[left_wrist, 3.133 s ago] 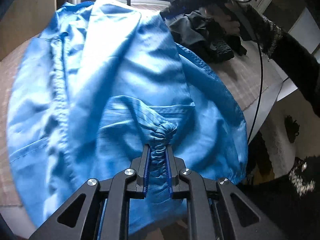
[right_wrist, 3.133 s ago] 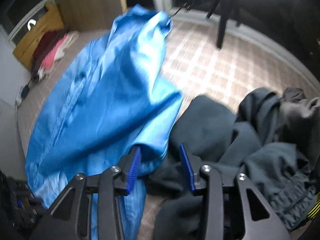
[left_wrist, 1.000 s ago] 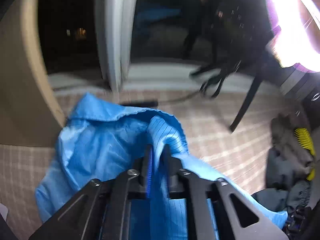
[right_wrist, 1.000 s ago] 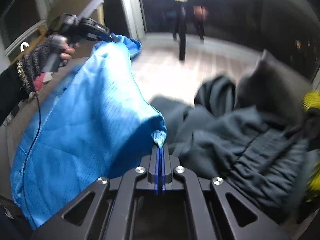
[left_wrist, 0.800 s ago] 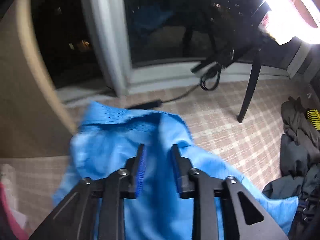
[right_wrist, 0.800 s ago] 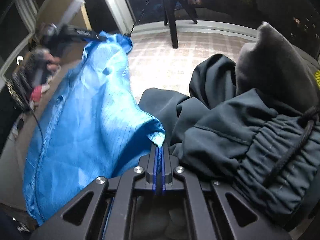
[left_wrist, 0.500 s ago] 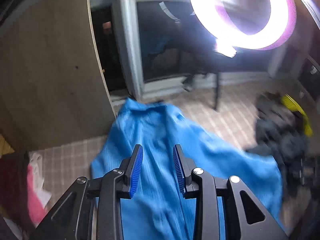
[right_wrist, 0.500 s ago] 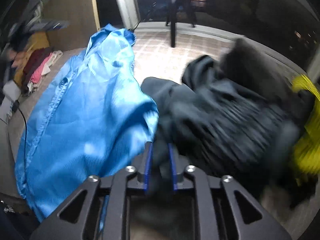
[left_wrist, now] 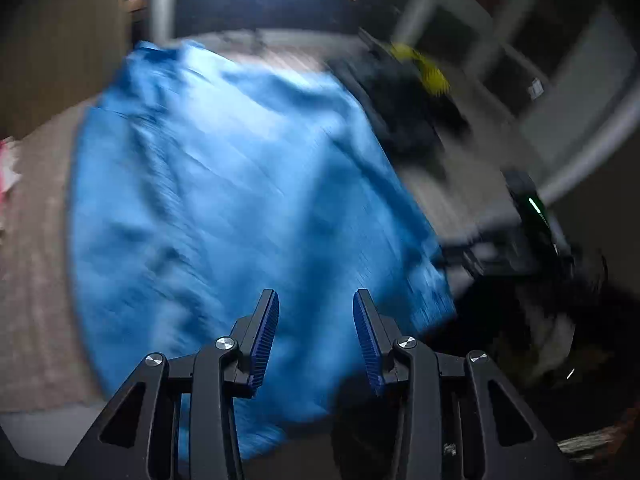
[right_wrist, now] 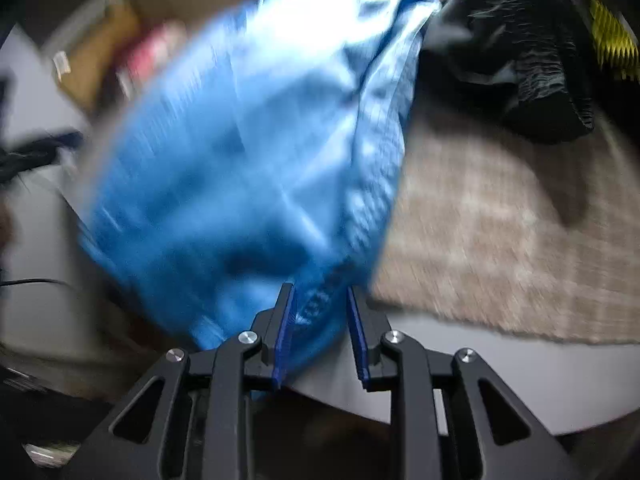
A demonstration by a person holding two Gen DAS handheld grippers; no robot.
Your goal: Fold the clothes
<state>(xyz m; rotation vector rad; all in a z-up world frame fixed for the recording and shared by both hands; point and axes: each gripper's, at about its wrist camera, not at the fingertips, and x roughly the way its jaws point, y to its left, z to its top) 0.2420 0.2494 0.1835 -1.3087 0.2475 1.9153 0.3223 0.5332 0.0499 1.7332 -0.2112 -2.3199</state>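
One blue garment [left_wrist: 224,200] lies spread across the checked table [right_wrist: 500,232], filling its left part. The left gripper [left_wrist: 315,332] hangs released above the garment's near edge. The right gripper [right_wrist: 320,332] is parted too, its jaws astride the near hem. One dark clothes pile [right_wrist: 516,52] sits far right.

1. No text, label, brand, number or sign can be read in either view.
2. Both views are blurred by motion, so any small print is not legible.
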